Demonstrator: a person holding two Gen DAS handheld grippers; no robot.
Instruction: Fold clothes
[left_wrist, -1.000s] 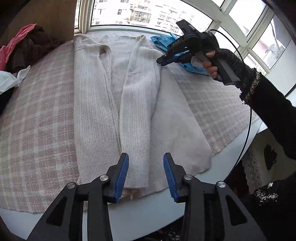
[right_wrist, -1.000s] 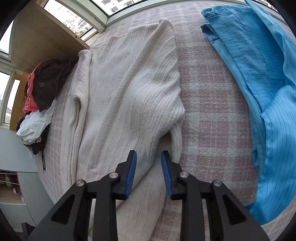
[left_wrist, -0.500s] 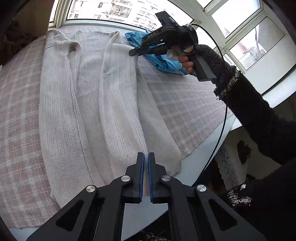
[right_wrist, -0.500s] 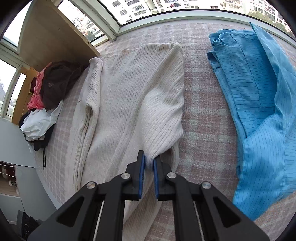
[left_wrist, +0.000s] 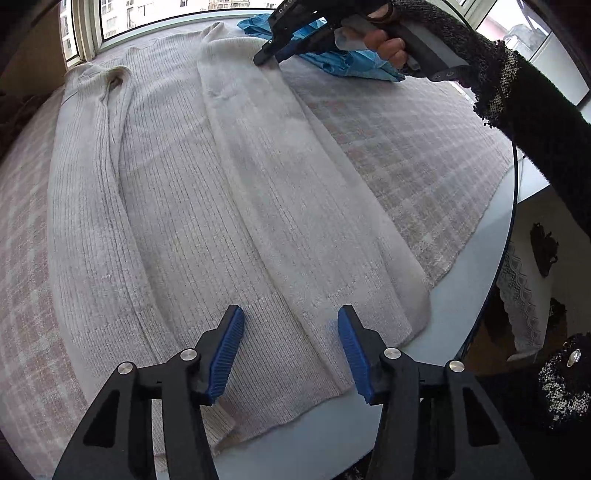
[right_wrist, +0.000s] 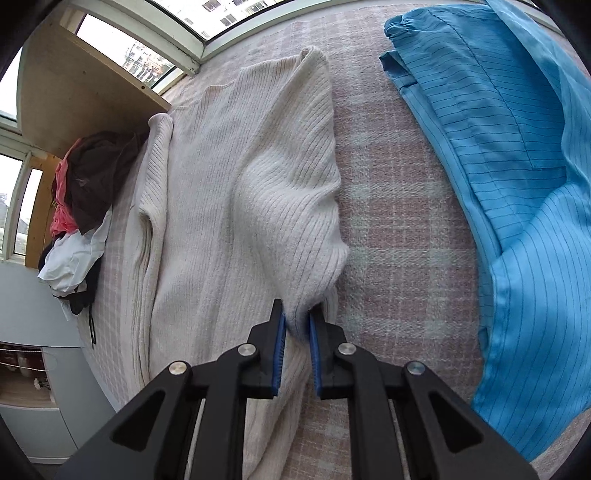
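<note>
I see the checked cloth (left_wrist: 424, 155) covering the table, and the cream ribbed sweater (left_wrist: 192, 206) lies flat along it, hem at the near edge and shoulders toward the window edge; I judge it was laid out lengthwise so the sides can be folded in. A blue striped garment (right_wrist: 517, 177) waits beside it toward the far right corner. My right gripper (right_wrist: 295, 325) is pinching a raised fold of the sweater at its right side, probably to carry that side inward. My left gripper (left_wrist: 290, 350) has just been opening and hangs spread over the hem at the near edge, nothing pressed between its pads.
</note>
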